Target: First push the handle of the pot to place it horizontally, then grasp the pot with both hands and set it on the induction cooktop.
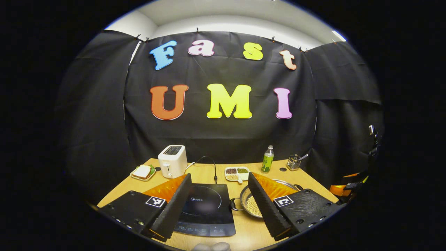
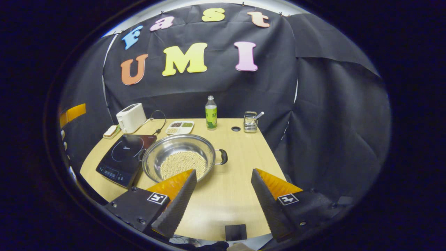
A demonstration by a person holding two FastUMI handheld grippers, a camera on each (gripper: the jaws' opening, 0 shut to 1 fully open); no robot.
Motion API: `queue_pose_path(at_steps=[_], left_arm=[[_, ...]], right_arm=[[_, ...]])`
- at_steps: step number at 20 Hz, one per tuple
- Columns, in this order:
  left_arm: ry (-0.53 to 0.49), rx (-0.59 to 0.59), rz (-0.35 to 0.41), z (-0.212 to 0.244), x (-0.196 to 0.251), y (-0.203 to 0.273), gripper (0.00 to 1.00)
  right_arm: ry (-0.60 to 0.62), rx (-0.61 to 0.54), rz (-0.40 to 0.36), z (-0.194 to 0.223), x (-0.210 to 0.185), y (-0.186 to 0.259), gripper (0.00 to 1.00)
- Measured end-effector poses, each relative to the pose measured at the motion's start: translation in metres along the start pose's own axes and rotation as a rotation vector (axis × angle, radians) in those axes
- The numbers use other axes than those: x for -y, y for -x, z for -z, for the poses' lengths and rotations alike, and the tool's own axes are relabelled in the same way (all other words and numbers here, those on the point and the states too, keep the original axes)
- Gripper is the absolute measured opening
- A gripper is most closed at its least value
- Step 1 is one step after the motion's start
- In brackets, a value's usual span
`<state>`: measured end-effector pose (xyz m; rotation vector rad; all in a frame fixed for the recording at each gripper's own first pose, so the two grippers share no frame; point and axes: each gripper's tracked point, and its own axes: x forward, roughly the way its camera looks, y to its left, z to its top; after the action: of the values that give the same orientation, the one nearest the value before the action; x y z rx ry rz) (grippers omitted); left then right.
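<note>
A steel pot (image 2: 181,157) with pale beans in it stands on the wooden table (image 2: 230,195), right beside the black induction cooktop (image 2: 122,158). One black pot handle (image 2: 223,157) points to the right; the other sits against the cooktop's edge. My right gripper (image 2: 223,172) hovers open over the table, just in front of the pot and touching nothing. My left gripper (image 1: 219,177) is open above the cooktop (image 1: 205,205). Its right finger hides part of the pot (image 1: 252,205), whose near handle (image 1: 234,204) shows beside the cooktop.
At the back of the table stand a white toaster (image 1: 172,160), a sandwich on a plate (image 1: 143,172), a divided dish of grains (image 1: 237,173), a green bottle (image 1: 267,159) and a utensil holder (image 1: 294,162). A black cable (image 1: 212,167) runs behind the cooktop.
</note>
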<state>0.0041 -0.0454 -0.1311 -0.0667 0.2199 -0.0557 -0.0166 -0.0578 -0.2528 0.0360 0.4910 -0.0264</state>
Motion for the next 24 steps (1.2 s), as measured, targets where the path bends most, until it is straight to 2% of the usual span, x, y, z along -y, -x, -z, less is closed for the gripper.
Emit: queue_pose_path(at_steps=[6, 12, 17, 24], left_arm=[[0.039, -0.160, 0.013, 0.068, 0.015, -0.032, 0.95], [0.117, -0.356, -0.010, 0.138, 0.043, -0.074, 0.95], [0.108, -0.498, -0.044, 0.185, 0.060, -0.110, 0.95], [0.055, -0.581, -0.077, 0.211, 0.065, -0.146, 0.95]], right_arm=[[-0.018, -0.066, -0.038, 0.016, -0.007, -0.032, 1.00], [-0.032, -0.160, -0.094, 0.022, 0.003, -0.105, 1.00], [-0.001, -0.211, -0.165, 0.015, 0.004, -0.160, 1.00], [0.049, -0.269, -0.220, 0.010, 0.001, -0.213, 0.97]])
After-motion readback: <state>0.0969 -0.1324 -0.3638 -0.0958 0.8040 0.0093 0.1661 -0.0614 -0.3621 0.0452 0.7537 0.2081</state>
